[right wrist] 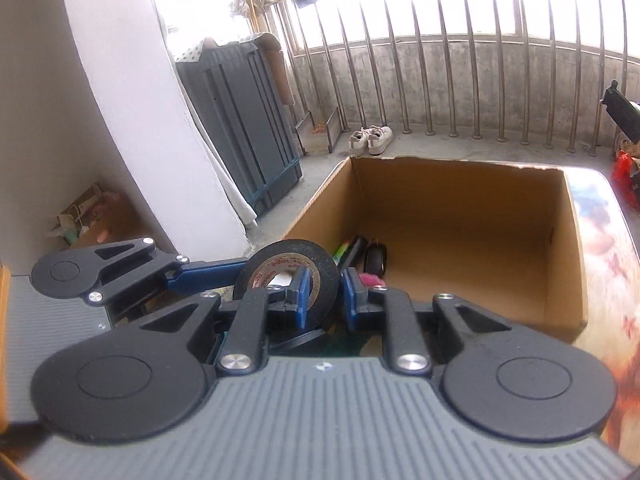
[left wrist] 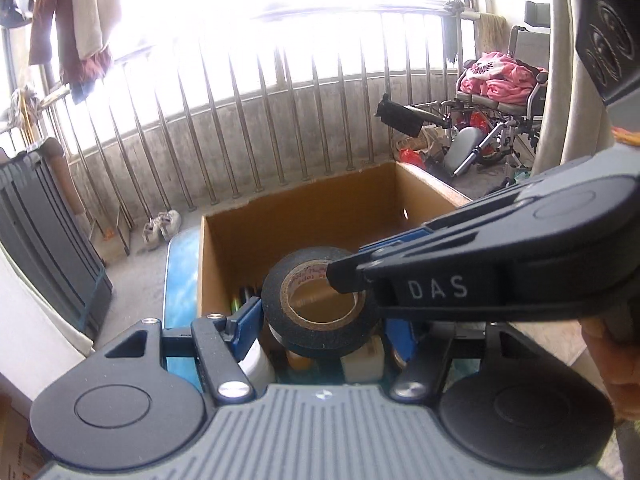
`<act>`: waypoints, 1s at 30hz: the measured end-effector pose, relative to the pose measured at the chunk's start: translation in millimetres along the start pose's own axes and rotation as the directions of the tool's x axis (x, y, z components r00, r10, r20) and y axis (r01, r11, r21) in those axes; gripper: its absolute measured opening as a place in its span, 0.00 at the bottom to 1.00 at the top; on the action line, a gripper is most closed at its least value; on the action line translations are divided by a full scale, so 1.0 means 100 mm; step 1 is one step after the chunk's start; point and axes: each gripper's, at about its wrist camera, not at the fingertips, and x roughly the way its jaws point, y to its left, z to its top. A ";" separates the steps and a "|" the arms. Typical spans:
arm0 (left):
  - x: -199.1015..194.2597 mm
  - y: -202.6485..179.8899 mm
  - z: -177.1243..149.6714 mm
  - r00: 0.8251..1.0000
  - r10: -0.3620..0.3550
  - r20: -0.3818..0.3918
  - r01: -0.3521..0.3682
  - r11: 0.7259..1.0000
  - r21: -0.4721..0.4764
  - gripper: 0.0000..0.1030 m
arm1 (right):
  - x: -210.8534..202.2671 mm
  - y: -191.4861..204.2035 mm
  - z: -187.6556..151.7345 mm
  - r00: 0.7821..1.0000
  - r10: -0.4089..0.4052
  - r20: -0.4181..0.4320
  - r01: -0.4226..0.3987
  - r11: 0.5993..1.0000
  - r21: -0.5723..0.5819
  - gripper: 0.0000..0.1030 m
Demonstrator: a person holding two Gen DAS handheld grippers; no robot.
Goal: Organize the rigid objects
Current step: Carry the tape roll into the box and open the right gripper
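Setting: balcony with a metal railing [right wrist: 440, 80], hanging clothes [left wrist: 76, 28], a pair of shoes [right wrist: 370, 140] on the concrete floor and a wheelchair [left wrist: 500, 108] at the far side.
Surface: glossy printed tabletop [right wrist: 608, 248] carrying an open cardboard box [right wrist: 460, 216].
Tape roll: black tape roll [left wrist: 320, 304] held in the air just in front of the box's near wall, above a few small items on the table.
Left gripper: left gripper [left wrist: 324, 320] has its blue fingers spread wide around the outside of the roll, one on each side; it appears to clamp it.
Right gripper: right gripper [right wrist: 326, 296] pinches the roll's wall, one finger through the hole and one outside, jaws nearly closed.
Box contents: some markers [right wrist: 348, 250] and a dark oblong object [right wrist: 376, 260] lie at the near left corner; most of the floor is bare.
Done: a few objects are already packed.
Left: the roll has yet to go over the rim and in; a white jar [left wrist: 258, 362] and other small pieces below it on the table probably follow.
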 end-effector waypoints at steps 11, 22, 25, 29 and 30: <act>1.08 0.38 0.81 0.976 -0.067 -0.206 0.059 0.997 -0.043 0.64 | 0.99 -0.77 1.01 0.981 0.054 -0.187 -0.038 0.995 0.088 0.17; 2.60 0.75 0.87 0.834 -0.174 -0.523 0.086 0.978 -0.188 0.64 | 2.49 -1.53 1.08 0.896 0.145 -0.419 -0.032 0.963 0.267 0.17; 2.84 0.82 0.83 0.810 -0.176 -0.559 0.069 0.976 -0.208 0.64 | 2.70 -1.58 0.99 0.886 0.146 -0.441 -0.026 0.963 0.268 0.17; 3.06 0.82 0.81 0.794 -0.161 -0.586 0.046 0.977 -0.207 0.64 | 2.92 -1.63 0.93 0.877 0.142 -0.460 -0.015 0.963 0.268 0.17; 3.09 0.82 0.80 0.793 -0.156 -0.589 0.042 0.978 -0.202 0.65 | 2.95 -1.63 0.93 0.876 0.141 -0.462 -0.014 0.964 0.267 0.17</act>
